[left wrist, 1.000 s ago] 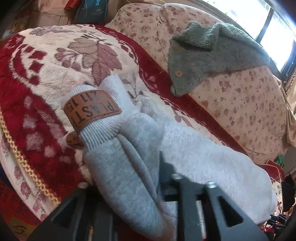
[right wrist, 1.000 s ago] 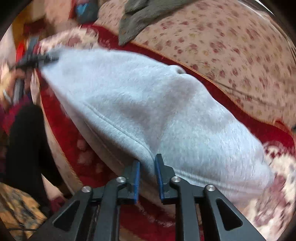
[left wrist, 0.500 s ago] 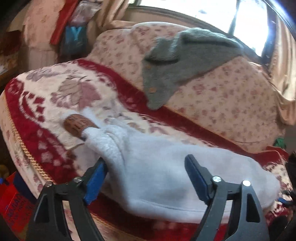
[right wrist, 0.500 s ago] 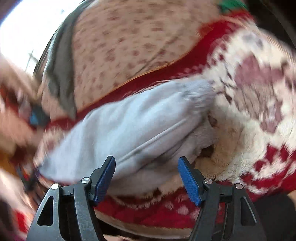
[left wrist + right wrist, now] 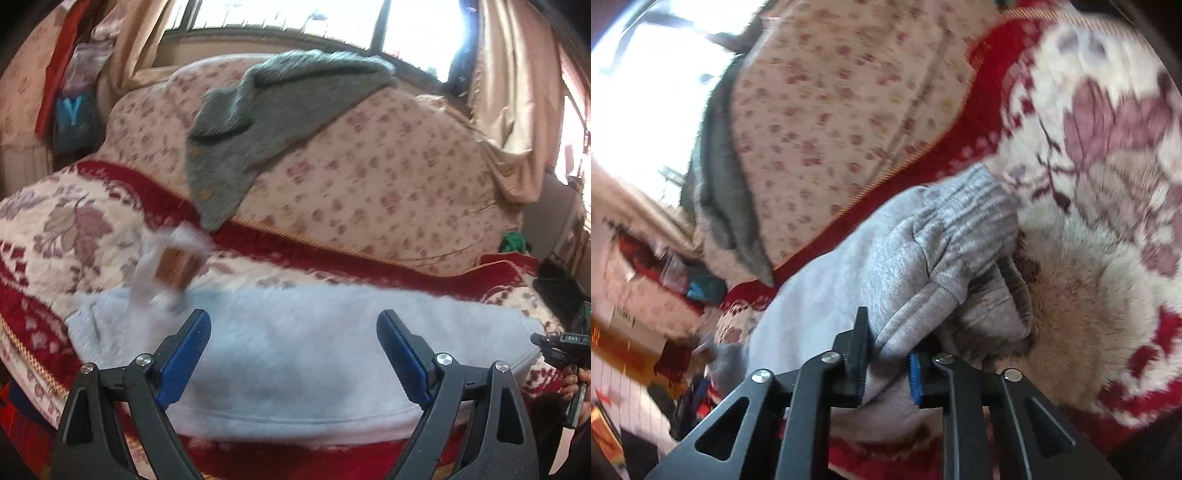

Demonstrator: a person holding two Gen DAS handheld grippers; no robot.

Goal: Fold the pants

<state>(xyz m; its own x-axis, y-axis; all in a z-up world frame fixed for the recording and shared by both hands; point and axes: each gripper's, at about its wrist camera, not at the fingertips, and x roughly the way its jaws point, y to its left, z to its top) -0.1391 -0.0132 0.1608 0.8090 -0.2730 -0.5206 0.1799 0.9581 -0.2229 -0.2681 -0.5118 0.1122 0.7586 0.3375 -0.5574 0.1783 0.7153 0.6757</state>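
Note:
The light grey pants point(image 5: 295, 350) lie folded lengthwise along the front of the sofa seat; a ribbed waistband end with a brown label point(image 5: 175, 264) sticks up at the left, blurred. My left gripper point(image 5: 293, 354) is open, just above and in front of the pants, holding nothing. In the right wrist view my right gripper point(image 5: 886, 363) is shut on the pants point(image 5: 886, 266) near the ribbed cuffs point(image 5: 967, 229), with grey cloth bunched between its jaws. The right gripper also shows at the right edge of the left wrist view point(image 5: 565, 343).
The sofa seat carries a red and cream flowered blanket point(image 5: 74, 221). A grey knit cardigan point(image 5: 266, 122) hangs over the flowered backrest point(image 5: 369, 177). Curtains and a window are behind. A blue bag point(image 5: 72, 118) stands at the far left.
My left gripper let go of the pants, opened wide and pulled back. My right gripper let go, opened, then closed on the pants near the cuffs.

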